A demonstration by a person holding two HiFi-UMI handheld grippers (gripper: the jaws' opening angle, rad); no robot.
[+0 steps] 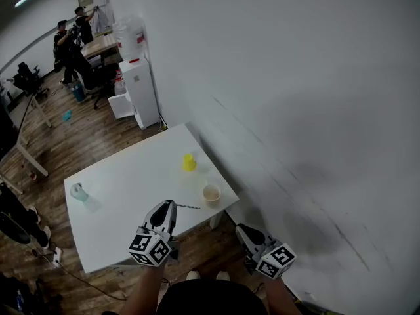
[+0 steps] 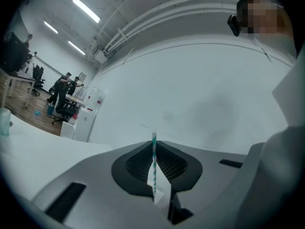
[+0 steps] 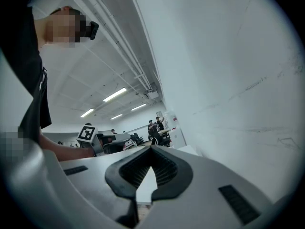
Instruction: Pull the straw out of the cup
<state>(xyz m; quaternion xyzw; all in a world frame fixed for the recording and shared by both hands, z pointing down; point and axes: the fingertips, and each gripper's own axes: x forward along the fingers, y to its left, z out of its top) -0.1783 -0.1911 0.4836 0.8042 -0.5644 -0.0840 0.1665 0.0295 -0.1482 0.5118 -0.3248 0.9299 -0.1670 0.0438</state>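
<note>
A tan paper cup (image 1: 211, 193) stands near the right front corner of the white table (image 1: 125, 195). Its opening shows no straw. My left gripper (image 1: 172, 205) hovers just left of the cup, shut on a thin teal-and-white striped straw (image 1: 189, 207) that pokes out toward the cup's rim. In the left gripper view the straw (image 2: 154, 163) stands pinched between the closed jaws of the left gripper (image 2: 154, 144). My right gripper (image 1: 241, 229) hangs off the table's front right corner, shut and holding nothing; in its own view the right gripper (image 3: 151, 150) points up along the wall.
A small yellow cup (image 1: 189, 162) sits behind the paper cup. A clear teal-tinted cup (image 1: 79, 191) stands at the table's left edge. A white wall (image 1: 295, 110) runs along the right side. A white water dispenser (image 1: 141, 87) and people stand far behind.
</note>
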